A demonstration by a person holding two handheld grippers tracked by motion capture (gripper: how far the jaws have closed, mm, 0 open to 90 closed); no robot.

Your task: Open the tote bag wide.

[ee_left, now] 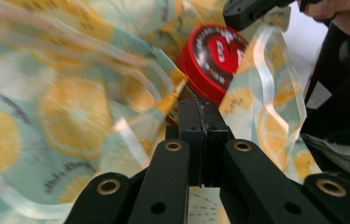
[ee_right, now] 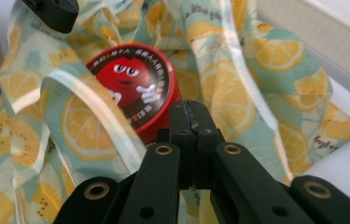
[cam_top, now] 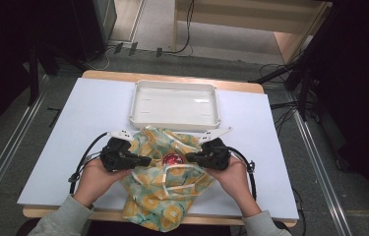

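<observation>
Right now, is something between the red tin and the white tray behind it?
Yes. The red tin sits inside the lemon-print bag, whose far edge lies between it and the white tray. Both grippers, left and right, flank the tin.

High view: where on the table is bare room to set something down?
Bare white tabletop lies left of the tray and lemon-print bag, and right of them. The tray's floor is bare too. Crowded: front centre, where both tools pinch the bag around the red tin.
</observation>
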